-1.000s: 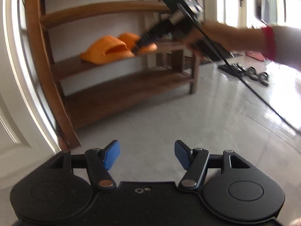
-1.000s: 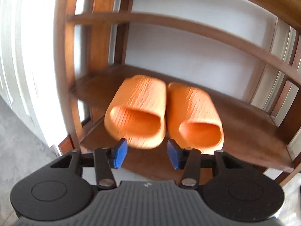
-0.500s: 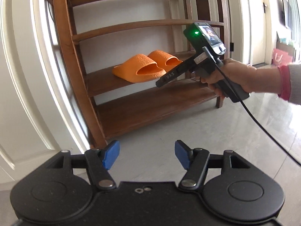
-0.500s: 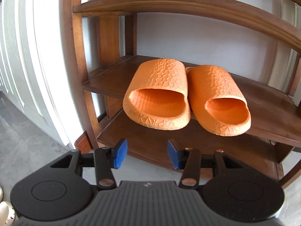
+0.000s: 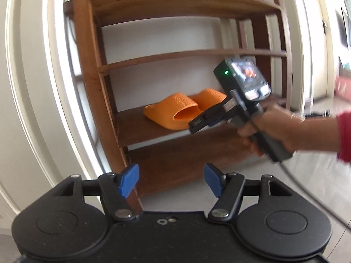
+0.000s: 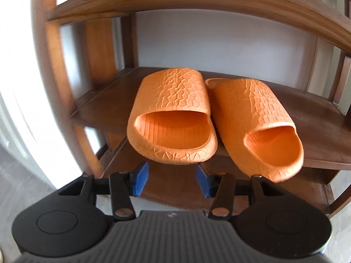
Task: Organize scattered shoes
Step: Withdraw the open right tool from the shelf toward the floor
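Two orange textured slippers stand side by side on a shelf of the wooden shoe rack, heels hanging over its front edge. My right gripper is open, just below and in front of the left slipper, and nothing is between its blue pads. The right slipper sits beside it, touching. In the left wrist view the slippers show further off, with the right gripper held by a hand close before them. My left gripper is open and empty, well back from the rack.
White door trim borders the rack on the left. The bottom shelf and the upper shelves are bare. Grey floor lies in front, and a cable trails from the right gripper.
The right gripper has come closer to the slippers, its pads now under the left one's heel. The left gripper has risen and tilted up, so more of the rack's upper shelves show.
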A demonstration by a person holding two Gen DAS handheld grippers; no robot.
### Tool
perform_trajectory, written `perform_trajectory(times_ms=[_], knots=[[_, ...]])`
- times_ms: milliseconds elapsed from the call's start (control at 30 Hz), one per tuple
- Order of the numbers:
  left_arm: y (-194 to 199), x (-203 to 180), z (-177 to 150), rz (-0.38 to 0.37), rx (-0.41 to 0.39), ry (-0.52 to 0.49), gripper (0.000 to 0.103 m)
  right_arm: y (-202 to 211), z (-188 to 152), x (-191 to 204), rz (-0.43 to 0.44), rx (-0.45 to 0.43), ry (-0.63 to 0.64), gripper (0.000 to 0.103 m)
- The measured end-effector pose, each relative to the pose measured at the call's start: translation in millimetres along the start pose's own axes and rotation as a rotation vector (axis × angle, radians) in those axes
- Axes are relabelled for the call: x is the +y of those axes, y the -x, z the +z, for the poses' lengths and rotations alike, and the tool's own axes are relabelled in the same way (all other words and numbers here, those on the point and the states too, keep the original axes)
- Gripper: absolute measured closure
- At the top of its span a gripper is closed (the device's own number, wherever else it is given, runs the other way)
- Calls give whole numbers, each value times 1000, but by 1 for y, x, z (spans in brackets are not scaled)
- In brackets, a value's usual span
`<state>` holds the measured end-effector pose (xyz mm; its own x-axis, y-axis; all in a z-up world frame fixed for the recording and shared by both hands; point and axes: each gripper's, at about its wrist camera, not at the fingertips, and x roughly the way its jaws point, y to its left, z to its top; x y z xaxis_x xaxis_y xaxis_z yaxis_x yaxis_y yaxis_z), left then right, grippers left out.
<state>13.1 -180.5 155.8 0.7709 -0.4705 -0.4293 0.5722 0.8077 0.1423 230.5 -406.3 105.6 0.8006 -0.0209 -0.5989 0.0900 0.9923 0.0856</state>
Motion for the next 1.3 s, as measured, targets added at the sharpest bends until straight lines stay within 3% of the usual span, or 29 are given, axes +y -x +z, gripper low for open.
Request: perform_trajectory(times_ms=[133, 233, 467, 567, 667, 867, 967, 1167, 1300], knots=[[-16, 17, 4, -46, -21, -8, 37, -10, 6, 12, -32, 19, -51, 50], [-26, 31, 5, -71, -32, -17, 37, 1, 0, 22, -79, 51, 14, 50], [-42, 77, 21, -156, -25, 71, 37, 38, 0, 18, -289, 218, 130, 46], [-47, 80, 29, -180, -24, 93, 37, 44, -2, 17, -366, 277, 171, 40], [-60, 73, 35, -172, -12, 113, 36, 36, -5, 0, -384, 310, 145, 40], [-98, 55, 42, -63, 14, 183, 36, 12, -11, -64, -402, 311, 58, 40], [-111, 48, 43, -30, 39, 194, 36, 1, -5, -81, -353, 282, 86, 40], [-131, 24, 56, 4, 72, 118, 36, -17, 13, -55, -199, 236, 230, 39], [-132, 14, 64, -13, 61, 99, 36, -20, 17, -43, -186, 205, 251, 39]])
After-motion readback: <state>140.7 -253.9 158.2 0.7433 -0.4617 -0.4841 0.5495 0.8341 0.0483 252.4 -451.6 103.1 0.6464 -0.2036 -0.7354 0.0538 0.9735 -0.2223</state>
